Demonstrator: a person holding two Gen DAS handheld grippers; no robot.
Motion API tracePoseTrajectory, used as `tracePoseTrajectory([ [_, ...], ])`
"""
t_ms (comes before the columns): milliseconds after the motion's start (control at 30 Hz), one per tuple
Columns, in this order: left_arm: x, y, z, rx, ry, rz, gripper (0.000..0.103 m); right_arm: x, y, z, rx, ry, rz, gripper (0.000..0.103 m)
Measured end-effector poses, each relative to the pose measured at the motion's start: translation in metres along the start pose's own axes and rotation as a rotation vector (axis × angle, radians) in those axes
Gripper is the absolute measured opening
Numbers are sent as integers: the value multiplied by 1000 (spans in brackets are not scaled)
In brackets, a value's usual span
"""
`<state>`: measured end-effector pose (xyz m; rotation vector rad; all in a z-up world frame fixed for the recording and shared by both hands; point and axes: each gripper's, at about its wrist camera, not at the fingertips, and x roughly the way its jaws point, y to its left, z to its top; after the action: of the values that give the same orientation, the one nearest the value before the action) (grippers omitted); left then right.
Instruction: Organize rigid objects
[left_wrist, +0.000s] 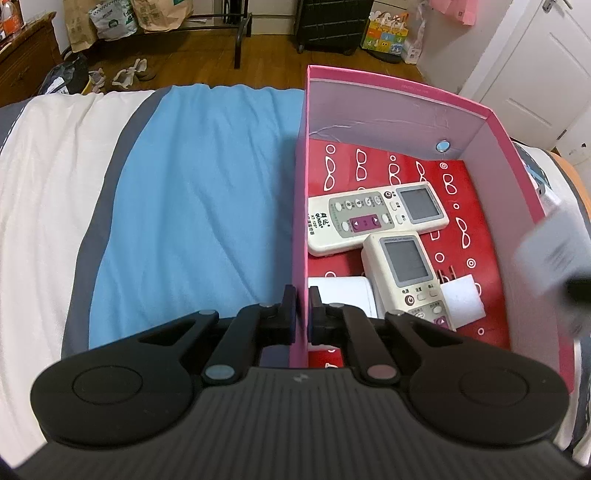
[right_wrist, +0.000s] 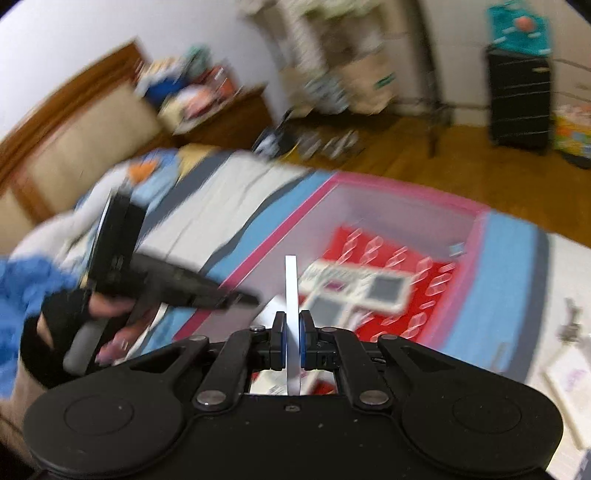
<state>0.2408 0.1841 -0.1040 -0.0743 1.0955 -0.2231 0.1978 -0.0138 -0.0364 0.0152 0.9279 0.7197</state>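
Two remotes (left_wrist: 376, 218) already lie in the pink box (left_wrist: 402, 110) on the bed (left_wrist: 192, 192); the left tongs (left_wrist: 303, 314) pinch the box's near-left wall; the right tongs (right_wrist: 291, 339) clamp a thin white card (right_wrist: 291, 291) above the box's near end, apparently next to go in; more items lie outside on the right.

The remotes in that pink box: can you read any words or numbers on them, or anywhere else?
"QUNDA" and "KT-109": printed sideways on the upper remote, beside Chinese characters too small to read.
Line of capitals above the screen of the lower remote: too small to read.
Button labels on both remotes: too small.
Print on the paper bags by the wall: too small.
Right wrist view: blurred, nothing readable.
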Motion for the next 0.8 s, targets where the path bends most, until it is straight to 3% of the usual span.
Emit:
tracePoseTrajectory([
  [100,0,1,0,-5,3,-6,5,35,10,3,-36,122,57,8],
  [300,0,4,0,-10,1,-16,5,75,9,-5,70,236,173,9],
  [433,0,5,0,-10,-1,-22,6,89,15,-12,54,284,191,14],
  [467,0,5,0,-12,-1,-25,6,87,14,-14,74,270,175,15],
  [567,0,7,0,-22,0,-35,6,66,14,-14,48,195,162,30],
  [667,1,9,0,-29,-2,-42,7,23,12,-14,12,68,175,30],
  [800,1,9,0,-31,-2,-41,7,-37,3,-24,-7,-74,81,32],
])
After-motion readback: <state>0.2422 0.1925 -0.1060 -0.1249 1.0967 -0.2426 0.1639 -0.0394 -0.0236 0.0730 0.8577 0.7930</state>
